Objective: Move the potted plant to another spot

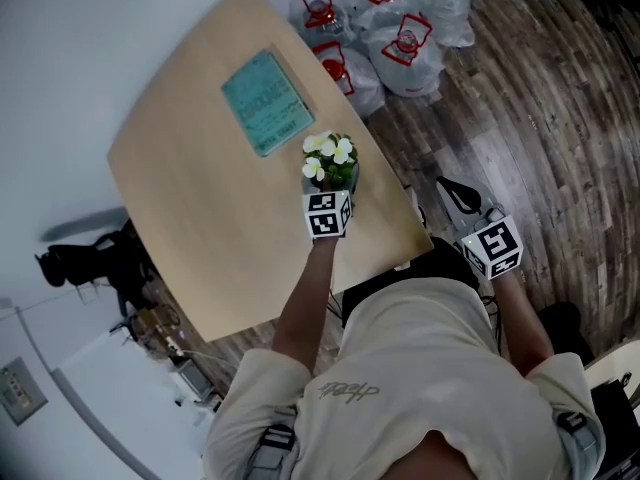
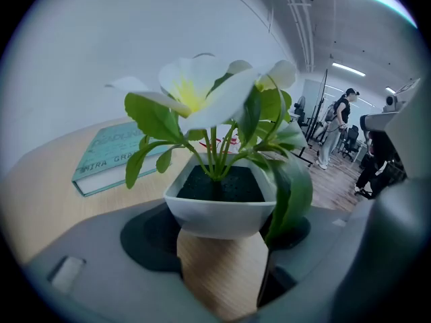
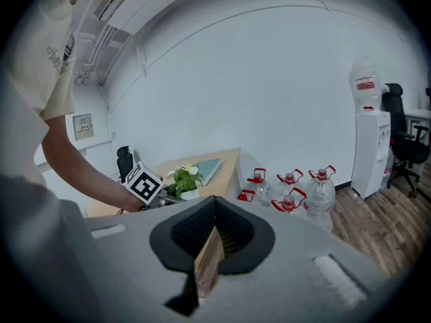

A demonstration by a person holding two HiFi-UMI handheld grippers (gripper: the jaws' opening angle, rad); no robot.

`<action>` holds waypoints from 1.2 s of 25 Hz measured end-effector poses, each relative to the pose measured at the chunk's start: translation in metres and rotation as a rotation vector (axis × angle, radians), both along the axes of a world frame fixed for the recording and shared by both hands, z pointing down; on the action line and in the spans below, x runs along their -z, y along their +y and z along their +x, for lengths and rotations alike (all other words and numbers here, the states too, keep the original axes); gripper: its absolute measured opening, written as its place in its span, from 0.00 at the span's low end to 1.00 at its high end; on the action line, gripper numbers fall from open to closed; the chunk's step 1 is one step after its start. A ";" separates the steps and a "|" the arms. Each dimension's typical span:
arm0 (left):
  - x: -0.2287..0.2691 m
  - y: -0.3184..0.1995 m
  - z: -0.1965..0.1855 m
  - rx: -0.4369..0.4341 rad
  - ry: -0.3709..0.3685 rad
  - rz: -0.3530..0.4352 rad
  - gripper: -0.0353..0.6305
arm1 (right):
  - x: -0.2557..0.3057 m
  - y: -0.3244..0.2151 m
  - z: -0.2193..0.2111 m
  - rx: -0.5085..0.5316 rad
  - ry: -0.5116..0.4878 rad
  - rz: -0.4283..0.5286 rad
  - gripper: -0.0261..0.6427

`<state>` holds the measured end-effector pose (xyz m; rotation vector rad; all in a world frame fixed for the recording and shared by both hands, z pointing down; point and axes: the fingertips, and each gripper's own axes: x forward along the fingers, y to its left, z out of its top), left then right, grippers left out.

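Observation:
The potted plant [image 1: 330, 160], white flowers and green leaves in a white square pot [image 2: 219, 207], is at the right side of the light wooden table [image 1: 190, 198], close to its edge. My left gripper [image 1: 330, 186] reaches in from the near side. Its dark pads [image 2: 149, 237] lie against both sides of the pot, so it is shut on it. I cannot tell whether the pot rests on the table or hangs just above it. My right gripper [image 1: 449, 188] is off the table over the wooden floor, its jaws [image 3: 215, 210] closed to a thin slit with nothing in them.
A teal book [image 1: 265, 103] lies on the table beyond the plant. Several water bottles with red handles [image 1: 400, 28] stand on the floor past the table's far right corner. A water dispenser [image 3: 369, 133] and black chair [image 3: 404, 143] stand further right. People [image 2: 340, 123] stand far off.

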<state>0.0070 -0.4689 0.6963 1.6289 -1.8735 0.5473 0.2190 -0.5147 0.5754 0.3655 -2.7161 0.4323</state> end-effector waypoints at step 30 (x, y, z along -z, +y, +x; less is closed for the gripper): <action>-0.010 0.052 0.021 0.047 -0.083 -0.094 0.65 | 0.001 0.030 0.019 0.008 -0.006 -0.007 0.04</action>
